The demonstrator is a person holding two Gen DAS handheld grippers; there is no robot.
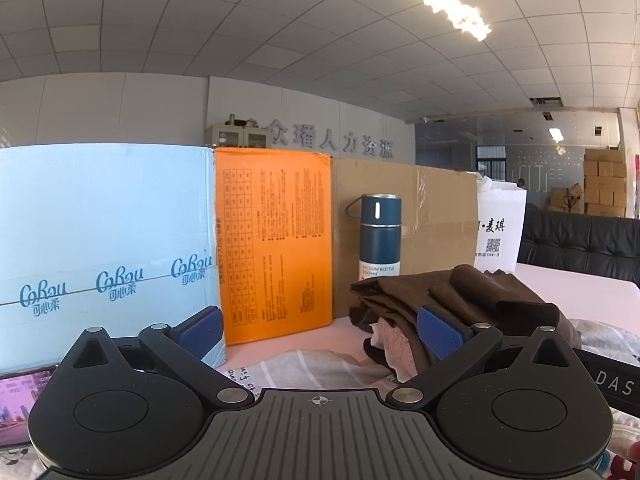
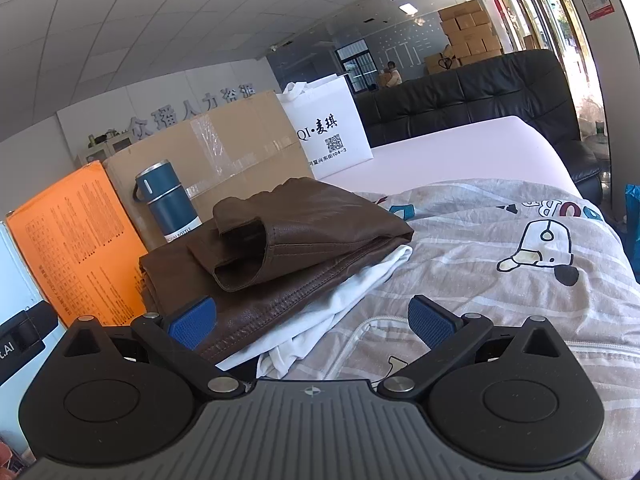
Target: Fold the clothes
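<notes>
A folded brown jacket (image 2: 288, 236) lies on top of a white garment (image 2: 320, 316), both on a light patterned sheet (image 2: 500, 264) over the pink table (image 2: 460, 148). My right gripper (image 2: 312, 324) is open and empty, just in front of the stack's near edge. In the left wrist view the brown jacket (image 1: 460, 296) sits right of centre, with a pale garment (image 1: 394, 340) under it. My left gripper (image 1: 320, 332) is open and empty, its right finger (image 1: 438, 336) next to the stack's left side.
Along the back stand a light blue box (image 1: 104, 240), an orange box (image 1: 276, 240), a cardboard box (image 1: 432, 216), a blue vacuum bottle (image 1: 380, 236) and a white bag (image 1: 500, 232). A black sofa (image 2: 480, 96) is behind the table. A phone (image 1: 24, 400) lies at the left.
</notes>
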